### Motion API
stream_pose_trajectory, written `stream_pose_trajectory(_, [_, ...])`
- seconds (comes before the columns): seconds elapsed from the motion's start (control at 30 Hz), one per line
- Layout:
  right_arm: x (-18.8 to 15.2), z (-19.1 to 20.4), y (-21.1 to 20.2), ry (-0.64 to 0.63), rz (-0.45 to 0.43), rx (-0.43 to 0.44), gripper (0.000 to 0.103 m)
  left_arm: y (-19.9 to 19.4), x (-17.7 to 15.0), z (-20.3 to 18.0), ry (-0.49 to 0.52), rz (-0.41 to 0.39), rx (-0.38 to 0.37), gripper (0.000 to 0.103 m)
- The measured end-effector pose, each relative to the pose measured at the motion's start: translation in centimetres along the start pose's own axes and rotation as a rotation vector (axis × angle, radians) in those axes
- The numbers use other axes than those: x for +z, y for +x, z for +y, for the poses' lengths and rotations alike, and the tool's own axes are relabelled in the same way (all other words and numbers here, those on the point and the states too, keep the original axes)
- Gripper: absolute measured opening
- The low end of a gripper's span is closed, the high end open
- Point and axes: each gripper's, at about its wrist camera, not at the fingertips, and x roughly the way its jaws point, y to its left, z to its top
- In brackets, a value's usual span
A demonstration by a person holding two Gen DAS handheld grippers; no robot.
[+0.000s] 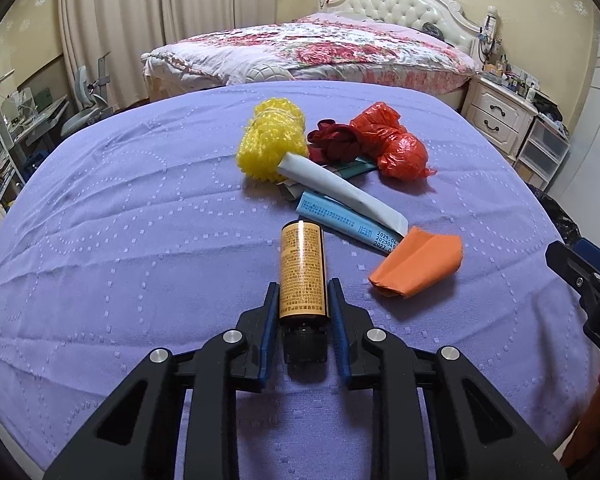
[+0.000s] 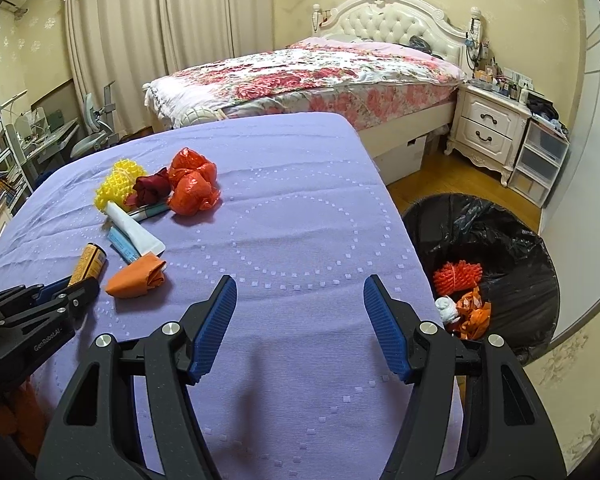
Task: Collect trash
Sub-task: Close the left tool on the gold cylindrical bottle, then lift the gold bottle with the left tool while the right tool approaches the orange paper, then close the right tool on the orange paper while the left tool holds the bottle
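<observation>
A small brown bottle (image 1: 302,276) with an orange label lies on the purple tablecloth (image 1: 140,260), its dark cap toward me. My left gripper (image 1: 303,285) is shut on it, blue pads pressing both sides; from the right wrist view this gripper (image 2: 72,288) and the bottle (image 2: 90,262) sit at the left edge. Beyond lie an orange paper wad (image 1: 416,266), a blue box (image 1: 340,220), a white tube (image 1: 340,192), a yellow foam net (image 1: 272,140), a dark red cloth (image 1: 334,140) and a red plastic bag (image 1: 392,144). My right gripper (image 2: 300,280) hangs open over bare cloth, holding nothing.
A bin lined with a black bag (image 2: 500,248) stands on the floor right of the table and holds an orange net (image 2: 458,276) and scraps. Behind are a bed (image 2: 300,76), a white nightstand (image 2: 488,128) and plastic drawers (image 2: 540,160). A desk and chair (image 2: 92,136) stand at the left.
</observation>
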Motion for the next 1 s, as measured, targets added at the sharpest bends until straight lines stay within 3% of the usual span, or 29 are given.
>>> stream_pose_trajectory(0.27, [0.2,1.8,0.0,-0.032,0.007,0.035,0.065,-0.8,-0.2,0.9,-0.005,-0.028,0.018,0.025])
stream_pose_trajectory(0.7, [0.4,8.2,1.0,-0.156,0.049,0.153,0.074,-1.7,-1.0,6.7,-0.11,-0.029,0.077,0.025])
stream_pose_trajectory(1.0, [0.4,11.1,2.5,-0.223,0.099,0.166,0.074,-1.7,-1.0,9.2,-0.155,-0.035,0.081,0.025])
